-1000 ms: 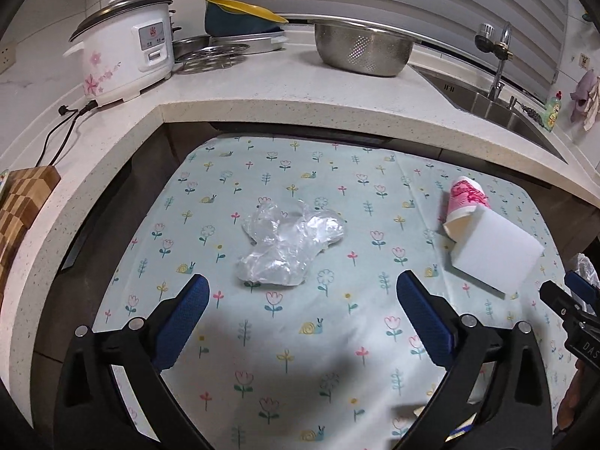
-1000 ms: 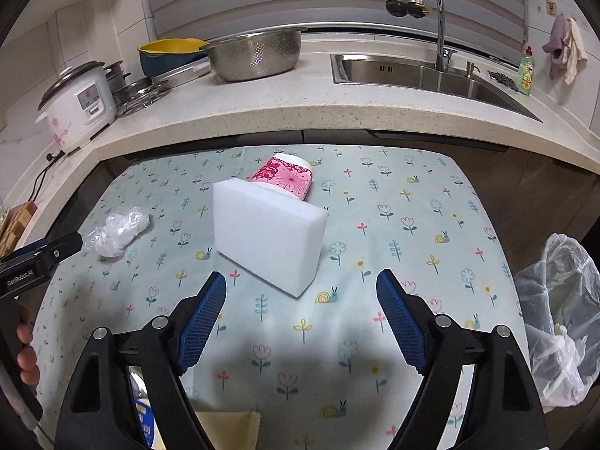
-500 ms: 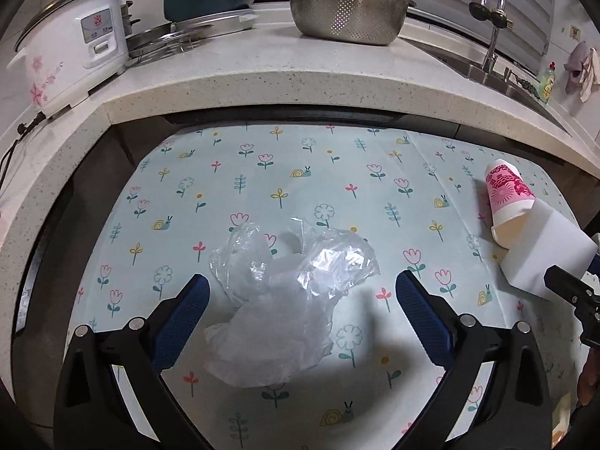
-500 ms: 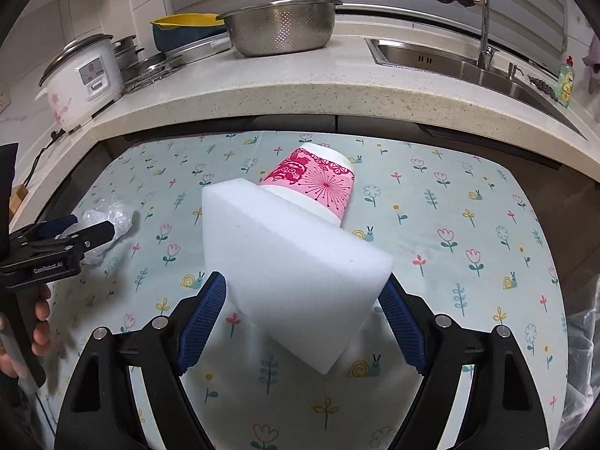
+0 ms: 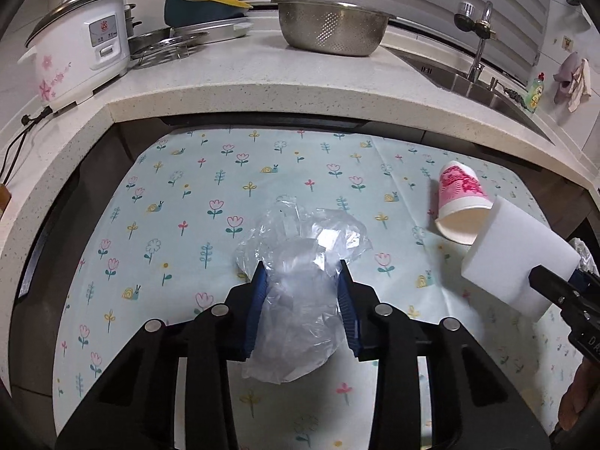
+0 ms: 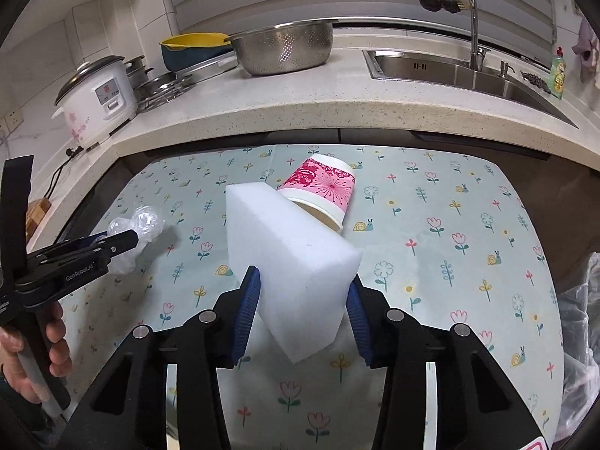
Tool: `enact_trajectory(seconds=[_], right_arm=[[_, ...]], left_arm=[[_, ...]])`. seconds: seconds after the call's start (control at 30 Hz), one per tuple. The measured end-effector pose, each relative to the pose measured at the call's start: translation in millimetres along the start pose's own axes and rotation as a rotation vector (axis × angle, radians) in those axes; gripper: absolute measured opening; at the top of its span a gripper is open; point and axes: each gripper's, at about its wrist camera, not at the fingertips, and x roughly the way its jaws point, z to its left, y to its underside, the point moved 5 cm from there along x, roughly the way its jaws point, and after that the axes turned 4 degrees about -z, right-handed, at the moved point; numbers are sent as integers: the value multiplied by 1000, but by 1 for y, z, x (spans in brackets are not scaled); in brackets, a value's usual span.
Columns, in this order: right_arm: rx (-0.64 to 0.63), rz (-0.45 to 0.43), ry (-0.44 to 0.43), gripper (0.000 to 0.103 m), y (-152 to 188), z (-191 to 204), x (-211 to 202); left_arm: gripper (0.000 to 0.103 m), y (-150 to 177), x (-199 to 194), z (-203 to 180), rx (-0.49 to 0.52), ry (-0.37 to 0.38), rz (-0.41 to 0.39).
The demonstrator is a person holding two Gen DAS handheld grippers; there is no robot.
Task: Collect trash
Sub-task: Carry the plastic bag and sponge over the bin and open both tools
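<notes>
Left gripper [image 5: 303, 281] clenched on the crumpled clear plastic bag [image 5: 300, 262], blue pads pressed into both of its sides, the bag bulging out ahead of the fingertips and sagging below them over the middle of the flowered tablecloth [image 5: 180, 195]. Right gripper [image 6: 303, 288] clamped on the white foam block [image 6: 288, 258], tilted, one pad against each narrow side, held above the cloth toward the tabletop's right half. Just beyond the block, a pink-patterned paper cup [image 6: 322, 187] lying on its side on the cloth, open mouth toward the block; whether touching it, hard to tell. At the right edge of the tabletop, partly seen, a translucent trash bag [image 6: 577, 307]. Behind the tabletop, along the counter [image 5: 262, 75]: a white rice cooker [image 5: 78, 52] at the left end, a steel colander [image 5: 330, 28] near the middle, a sink [image 6: 461, 71] toward the right.
</notes>
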Motion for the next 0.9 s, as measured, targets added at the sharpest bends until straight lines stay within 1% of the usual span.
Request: enact_trajectory(seconds=[0.17, 0.27, 0.47, 0.63, 0.9], right_arm=[[38, -24, 19, 43, 5, -14, -36], [57, -42, 34, 43, 9, -25, -61], [86, -85, 63, 43, 18, -50, -111], [128, -120, 100, 43, 27, -84, -149], [193, -168, 163, 43, 43, -145, -200]], left_arm=[[34, 5, -35, -39, 23, 37, -7], [34, 10, -55, -64, 32, 75, -10], [34, 20, -85, -118, 67, 129, -18], [34, 26, -107, -166, 107, 172, -28], [34, 36, -126, -238, 176, 222, -33]])
